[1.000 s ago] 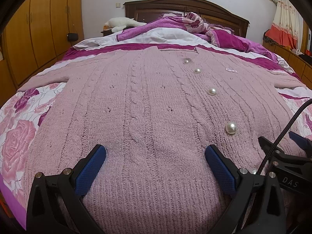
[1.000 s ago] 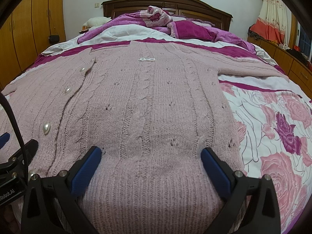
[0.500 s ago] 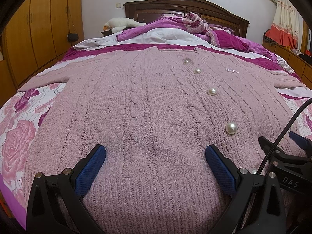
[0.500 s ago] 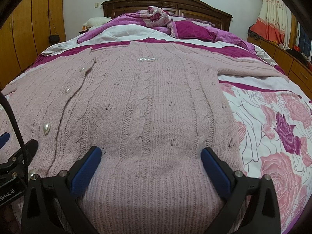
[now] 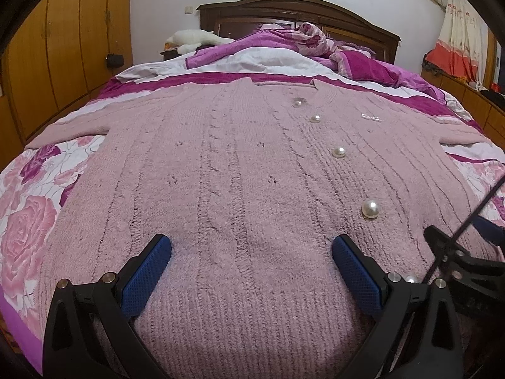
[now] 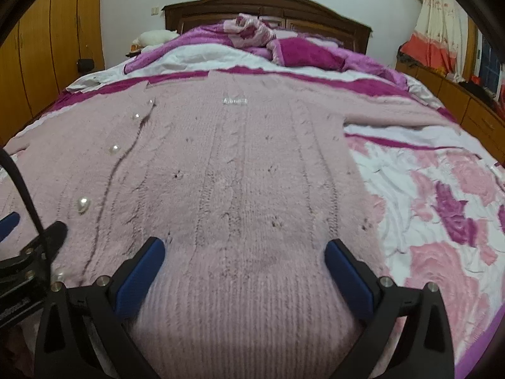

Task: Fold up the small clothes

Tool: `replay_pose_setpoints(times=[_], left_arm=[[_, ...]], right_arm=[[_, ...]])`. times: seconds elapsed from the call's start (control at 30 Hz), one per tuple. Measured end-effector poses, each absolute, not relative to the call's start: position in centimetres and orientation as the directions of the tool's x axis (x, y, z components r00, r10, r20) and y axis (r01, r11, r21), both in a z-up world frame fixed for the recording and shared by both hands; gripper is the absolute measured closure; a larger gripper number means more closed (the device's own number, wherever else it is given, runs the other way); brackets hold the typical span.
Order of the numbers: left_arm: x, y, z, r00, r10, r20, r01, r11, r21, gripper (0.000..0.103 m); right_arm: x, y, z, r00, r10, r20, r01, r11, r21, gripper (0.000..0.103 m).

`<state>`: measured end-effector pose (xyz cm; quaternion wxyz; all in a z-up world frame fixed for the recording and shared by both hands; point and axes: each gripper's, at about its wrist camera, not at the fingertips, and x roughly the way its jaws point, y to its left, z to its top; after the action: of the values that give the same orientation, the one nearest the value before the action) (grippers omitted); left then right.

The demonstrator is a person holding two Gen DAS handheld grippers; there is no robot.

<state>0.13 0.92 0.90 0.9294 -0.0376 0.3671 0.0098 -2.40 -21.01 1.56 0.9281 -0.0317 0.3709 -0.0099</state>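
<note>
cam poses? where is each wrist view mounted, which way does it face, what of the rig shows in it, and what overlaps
Left wrist: sits on the left gripper, low over the hem, facing the headboard; own open blue fingers show, right gripper at the right edge.
Right wrist: sits on the right gripper, same heading, blurred; own open fingers show, left gripper at the left edge.
Shared: pink cardigan, pearl buttons, floral bedspread.

The cardigan (image 5: 240,189) runs off the bottom edge in both views, so its hem cannot be seen. The right wrist view is smeared, blurring the small clasp (image 6: 234,101) on the chest. A pearl button (image 5: 411,279) sits half hidden behind the left tongs (image 5: 252,252).
</note>
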Motion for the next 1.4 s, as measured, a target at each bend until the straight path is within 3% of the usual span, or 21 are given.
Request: replay_pose_setpoints(times=[0.13, 0.3, 0.5, 0.83, 1.0, 1.2, 1.23, 1.27, 1.33, 1.4], left_arm=[[1.0, 1.6, 1.9, 0.681, -0.055, -0.731, -0.022, 0.995, -0.096, 0.019], [2.8, 4.5, 3.9, 0.557, -0.099, -0.824, -0.029, 0.990, -0.139, 0.028], [3.9, 12.1, 6.0, 0.623, -0.028, -0.782, -0.144, 0.978, -0.150, 0.029], [8.3, 28.9, 5.6, 0.689, -0.038, -0.724, -0.308, 0.889, -0.340, 0.030], [10.5, 38.5, 3.4, 0.688, 0.123, -0.715, -0.475, 0.822, -0.315, 0.031], [12.0, 47.1, -0.5, 0.685, 0.181, -0.706, -0.659, 0.569, -0.493, 0.047], [12.0, 47.1, -0.5, 0.683, 0.204, -0.701, -0.676, 0.540, -0.501, 0.062], [12.2, 46.8, -0.4, 0.663, 0.227, -0.713, -0.698, 0.533, -0.479, 0.101], [14.0, 45.3, -0.1, 0.604, 0.219, -0.766, -0.700, 0.605, -0.379, 0.103], [14.2, 42.6, 1.3, 0.633, 0.246, -0.734, -0.652, 0.680, -0.335, 0.103]], right_arm=[[-3.4, -20.0, 3.3, 0.737, 0.000, -0.675, -0.039, 0.998, -0.043, 0.000], [-2.9, -17.8, 5.9, 0.752, -0.017, -0.659, -0.031, 0.998, -0.061, 0.000], [-1.8, -13.3, 7.7, 0.775, 0.061, -0.629, -0.119, 0.992, -0.051, 0.000], [4.7, -2.8, 8.1, 0.728, 0.213, -0.652, -0.269, 0.963, 0.014, 0.000], [7.0, 1.9, 6.7, 0.682, 0.273, -0.678, -0.328, 0.943, 0.050, 0.000], [6.7, 4.9, 4.2, 0.643, 0.293, -0.707, -0.405, 0.914, 0.011, 0.000], [6.3, 5.1, 3.9, 0.632, 0.306, -0.712, -0.425, 0.905, 0.011, 0.000], [5.8, 5.4, 3.6, 0.624, 0.318, -0.714, -0.446, 0.895, 0.009, 0.000], [5.3, 5.5, 3.3, 0.631, 0.321, -0.706, -0.455, 0.890, -0.002, 0.000], [4.9, 5.1, 3.2, 0.643, 0.321, -0.696, -0.446, 0.895, 0.000, 0.000]])
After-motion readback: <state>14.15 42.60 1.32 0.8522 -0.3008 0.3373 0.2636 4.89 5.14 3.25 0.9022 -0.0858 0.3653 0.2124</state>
